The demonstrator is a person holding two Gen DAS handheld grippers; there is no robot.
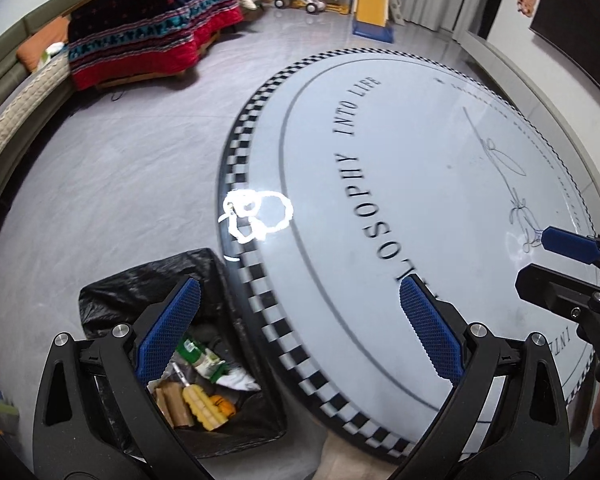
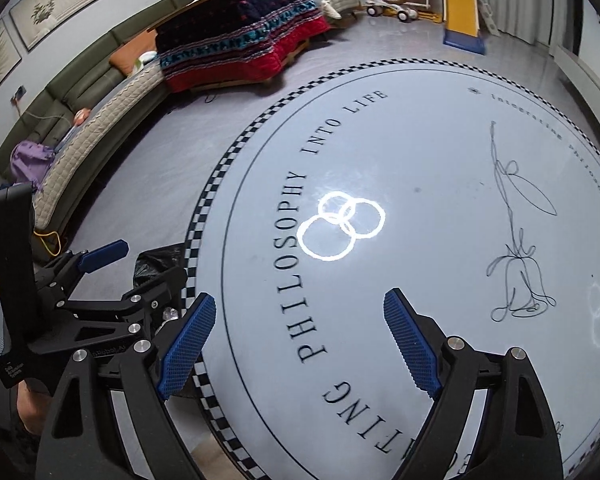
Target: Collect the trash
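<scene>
Round table, white top with checkered rim and printed lettering, fills most of both views. Top shows no loose litter in either view; only print, a line drawing and ceiling-light glare.

Grey floor beyond, with a sofa along the wall, a patterned blanket draped over a low frame, a toy slide at the far end.

Trash bin, black bag liner, stands on the floor just beside the table edge, below the left gripper. Collected trash lies inside: green-labelled wrappers, white crumpled paper, yellow and tan blocky pieces.

Left gripper: jaws spread wide, nothing between them, hovering over the bin mouth and table rim.

Right gripper: jaws spread wide, empty, over the tabletop near the lettering.

Judgement: step in hand looks like the moment after a drop, or the task is near done. Next move calls for scanning for leftover litter; none visible on the table from here.
</scene>
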